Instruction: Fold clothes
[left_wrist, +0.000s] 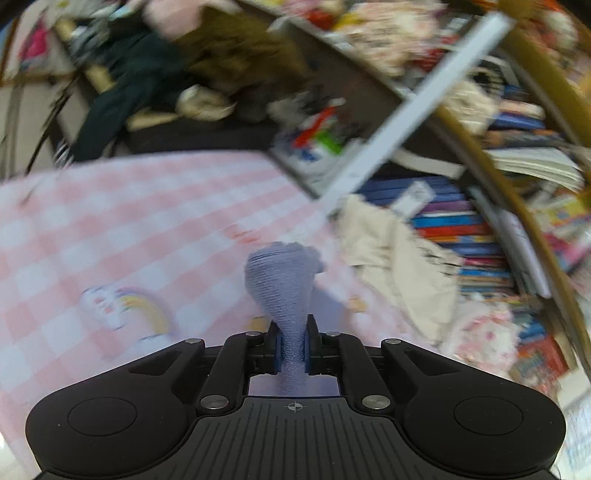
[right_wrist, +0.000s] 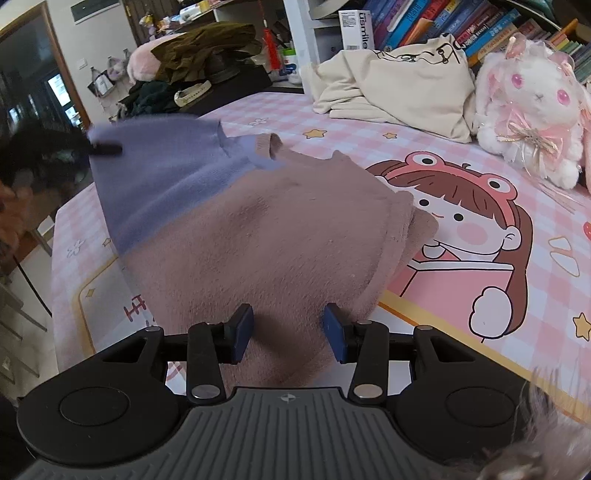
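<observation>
A two-tone knit sweater (right_wrist: 258, 229), mauve near me and purple (right_wrist: 159, 173) at its far left, lies on the pink checked bedsheet (right_wrist: 480, 258). My left gripper (left_wrist: 293, 343) is shut on a bunched fold of the purple knit (left_wrist: 280, 280), which sticks up past its fingers above the sheet (left_wrist: 110, 229). In the right wrist view that gripper's dark fingers (right_wrist: 105, 149) lift the purple corner off the bed, blurred. My right gripper (right_wrist: 288, 328) stands open over the sweater's near mauve edge, with fabric lying between its blue pads (right_wrist: 242, 328) and not pinched.
A crumpled cream garment (right_wrist: 399, 85) and a white plush rabbit (right_wrist: 532, 110) sit at the back right of the bed. Bookshelves (right_wrist: 443, 22) stand behind them. Dark clothes (right_wrist: 199, 55) are piled at the far left. The bed's left edge (right_wrist: 62, 258) drops to the floor.
</observation>
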